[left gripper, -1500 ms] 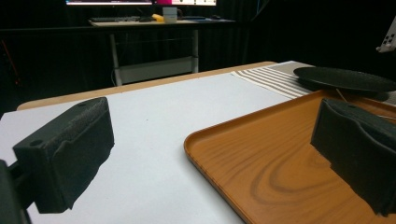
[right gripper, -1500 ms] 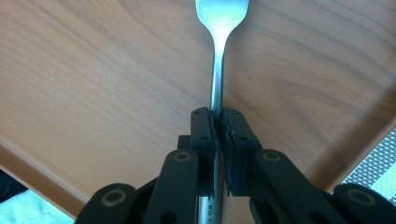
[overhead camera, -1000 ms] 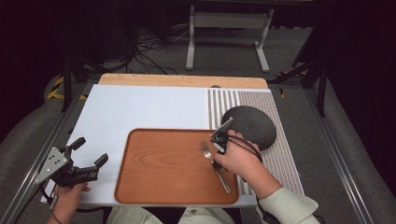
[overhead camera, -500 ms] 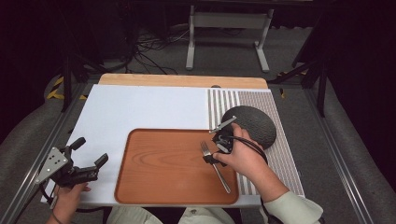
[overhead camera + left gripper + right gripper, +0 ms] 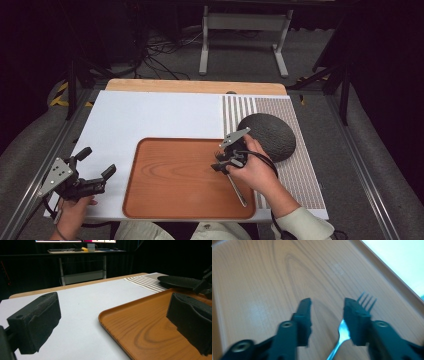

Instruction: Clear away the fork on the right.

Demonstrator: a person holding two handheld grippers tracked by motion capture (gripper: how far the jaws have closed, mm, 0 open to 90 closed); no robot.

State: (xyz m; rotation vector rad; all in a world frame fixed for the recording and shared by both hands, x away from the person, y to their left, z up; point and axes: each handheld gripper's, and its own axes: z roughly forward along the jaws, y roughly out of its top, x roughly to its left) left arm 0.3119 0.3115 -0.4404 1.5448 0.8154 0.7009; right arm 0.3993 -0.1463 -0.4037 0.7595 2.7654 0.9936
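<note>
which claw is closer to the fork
Right. The right claw hangs just over the fork on the tray, jaws apart, fork under the one jaw. The left claw sits off the tray's left edge, over the white mat.

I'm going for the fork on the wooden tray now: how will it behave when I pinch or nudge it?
The fork looks like thin polished metal, so probably stiff and light, yet slippery between the pads. It lies flat on the smooth tray, so a nudge would likely make it slide or spin rather than roll. The right tongs stand open over it; its low profile may be hard to catch.
</note>
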